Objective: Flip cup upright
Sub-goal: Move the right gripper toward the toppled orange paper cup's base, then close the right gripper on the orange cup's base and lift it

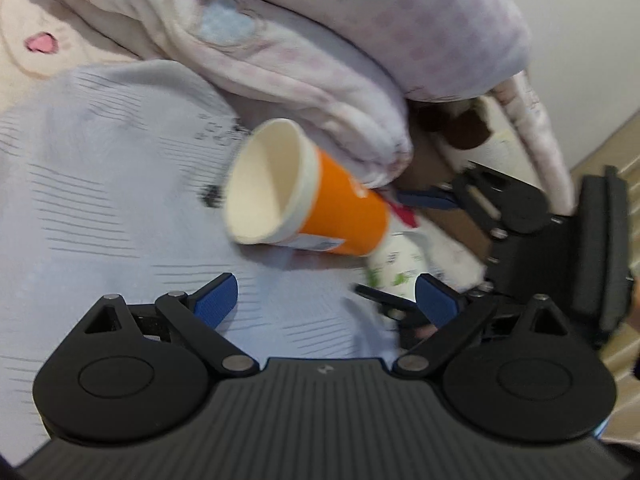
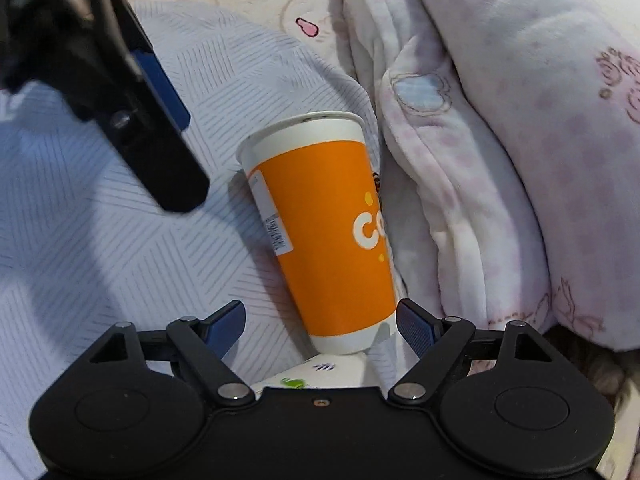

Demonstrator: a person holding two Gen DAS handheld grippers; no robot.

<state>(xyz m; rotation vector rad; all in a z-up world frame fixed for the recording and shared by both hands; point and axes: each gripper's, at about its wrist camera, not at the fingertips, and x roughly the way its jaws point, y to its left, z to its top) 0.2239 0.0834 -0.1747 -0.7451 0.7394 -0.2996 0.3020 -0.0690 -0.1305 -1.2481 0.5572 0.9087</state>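
An orange paper cup with a white rim lies on its side on the grey-striped bedsheet, its open mouth facing my left gripper. In the right wrist view the cup lies with its base between my right gripper's blue pads. My right gripper is open, its fingers either side of the cup's base, not closed on it. My left gripper is open and empty, a little short of the cup's mouth. The right gripper shows in the left view behind the cup; the left gripper shows at upper left in the right view.
A bunched pink-and-white fleece blanket presses against the cup's far side. A white printed object lies by the cup's base. A cream pillow with pink motifs lies beyond the sheet.
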